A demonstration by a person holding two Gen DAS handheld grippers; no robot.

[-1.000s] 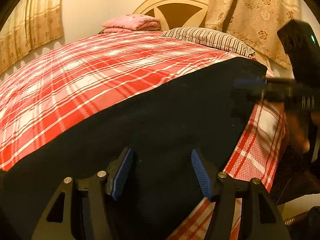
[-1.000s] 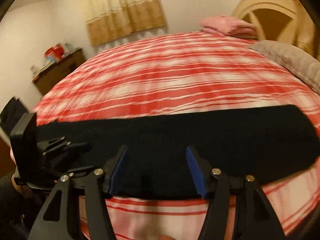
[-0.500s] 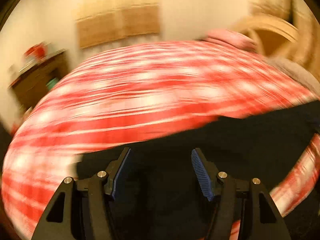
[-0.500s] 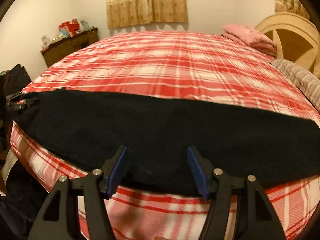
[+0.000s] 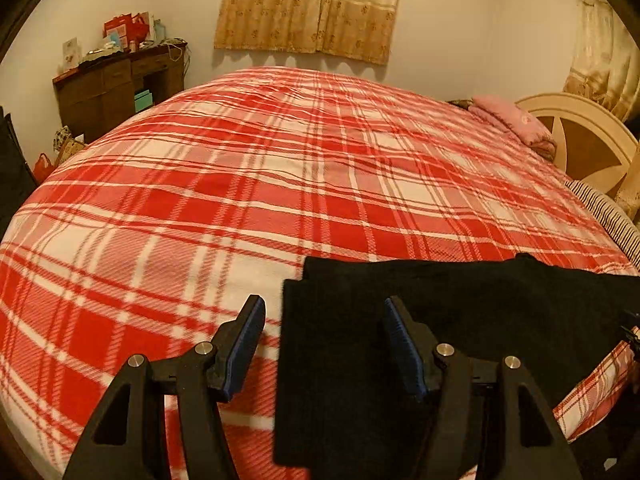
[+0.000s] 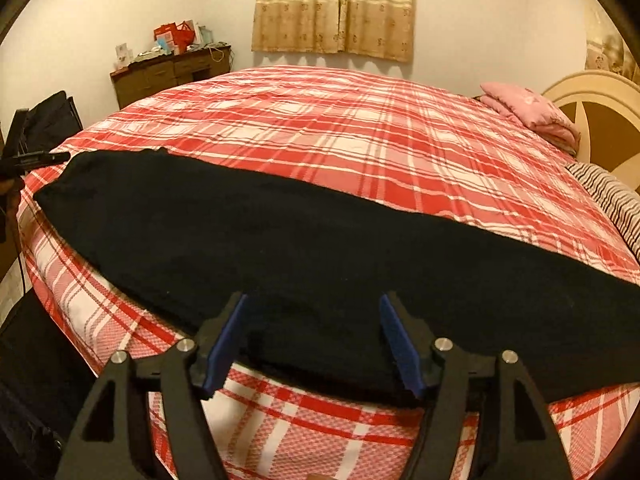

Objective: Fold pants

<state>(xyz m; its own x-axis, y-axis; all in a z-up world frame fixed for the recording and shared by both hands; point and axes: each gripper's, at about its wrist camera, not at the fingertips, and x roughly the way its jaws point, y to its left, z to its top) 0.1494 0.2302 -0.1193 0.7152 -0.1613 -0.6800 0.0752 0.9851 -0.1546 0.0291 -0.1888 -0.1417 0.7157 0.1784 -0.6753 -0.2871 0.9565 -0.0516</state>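
Black pants (image 6: 304,240) lie flat in a long strip along the near edge of a bed with a red and white plaid cover (image 6: 360,136). In the left wrist view one end of the pants (image 5: 400,320) lies under my left gripper (image 5: 324,340), which is open and empty just above that end's left edge. My right gripper (image 6: 312,340) is open and empty over the near edge of the pants, around the middle of the strip. The left gripper also shows in the right wrist view (image 6: 36,157), at the strip's far left end.
A cream headboard (image 6: 592,100), a pink folded blanket (image 6: 528,114) and a striped pillow (image 6: 608,192) are at the right. A brown dresser (image 6: 168,76) with clutter stands against the far wall. The bed side drops away under the grippers.
My left gripper has swung from facing the headboard to facing across the bed, at the end of the pants. My right gripper has moved slightly right along the near edge. Both stayed open.
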